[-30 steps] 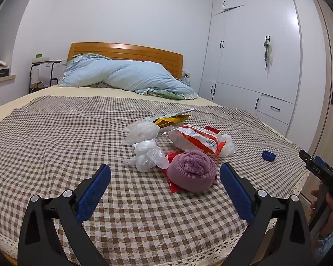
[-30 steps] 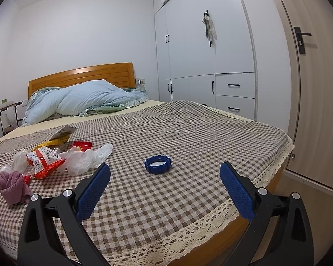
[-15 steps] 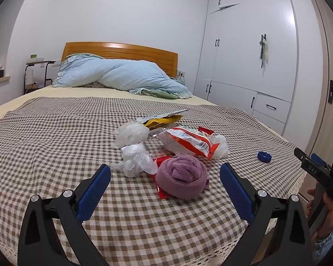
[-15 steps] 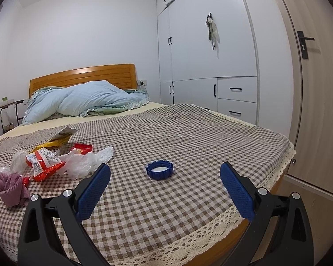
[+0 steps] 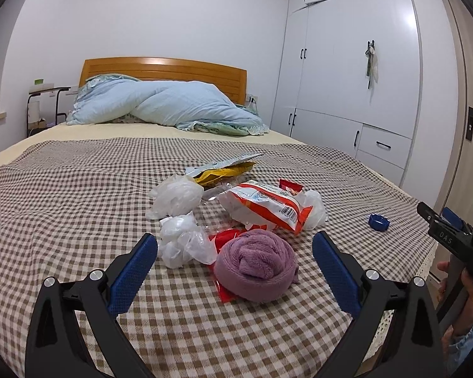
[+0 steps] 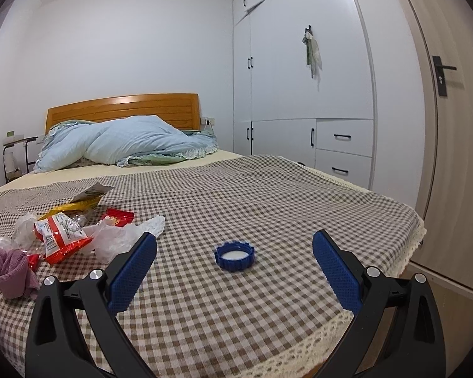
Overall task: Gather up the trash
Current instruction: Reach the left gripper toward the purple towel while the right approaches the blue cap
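My left cam sits low at the foot of the brown-checked bedspread (image 5: 78,195), facing the orange wooden headboard (image 5: 164,69). Right cam's further right. Both catch the rolled purple towel (image 5: 257,266) (image 6: 11,272).

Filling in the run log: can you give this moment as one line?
left gripper: open, facing purple cloth | right gripper: open, facing blue cap | wrappers, bags: on bed | nothing held

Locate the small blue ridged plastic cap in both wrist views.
Left wrist: small blue ridged plastic cap sits far right on the checked bedspread, beyond the right finger.
Right wrist: the cap lies centre frame, between the open fingers, white inside up.
Shared landmark: the rolled purple towel, left of the cap in both.
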Demonstrator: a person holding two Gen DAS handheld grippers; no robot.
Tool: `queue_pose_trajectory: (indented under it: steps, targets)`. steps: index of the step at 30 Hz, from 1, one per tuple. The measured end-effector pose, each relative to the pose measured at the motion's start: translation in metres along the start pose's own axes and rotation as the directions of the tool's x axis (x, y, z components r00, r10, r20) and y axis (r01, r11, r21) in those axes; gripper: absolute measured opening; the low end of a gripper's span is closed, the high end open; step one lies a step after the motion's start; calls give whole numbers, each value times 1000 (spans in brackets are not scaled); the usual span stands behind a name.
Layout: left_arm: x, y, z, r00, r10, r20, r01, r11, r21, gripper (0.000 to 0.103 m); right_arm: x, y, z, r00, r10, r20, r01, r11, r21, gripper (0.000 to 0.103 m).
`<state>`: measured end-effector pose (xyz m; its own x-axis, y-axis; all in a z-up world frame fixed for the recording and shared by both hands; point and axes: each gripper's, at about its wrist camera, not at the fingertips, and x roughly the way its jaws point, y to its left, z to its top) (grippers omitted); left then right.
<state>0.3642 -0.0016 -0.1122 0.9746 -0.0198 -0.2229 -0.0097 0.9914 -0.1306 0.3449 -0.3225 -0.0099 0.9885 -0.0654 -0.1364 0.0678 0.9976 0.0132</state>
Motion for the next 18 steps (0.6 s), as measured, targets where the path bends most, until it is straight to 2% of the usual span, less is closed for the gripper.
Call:
queue_pose_trajectory:
  steps: [10,18]
  targets:
    - [31,-6,4,999,-15,-31,15,1000,4,95,0,12,16,999,9,49,-7,999,-50,95]
    - [46,-11,9,999,-23,-37,25,999,30,95,4,6,30,996,-12,93,15,999,-39,95]
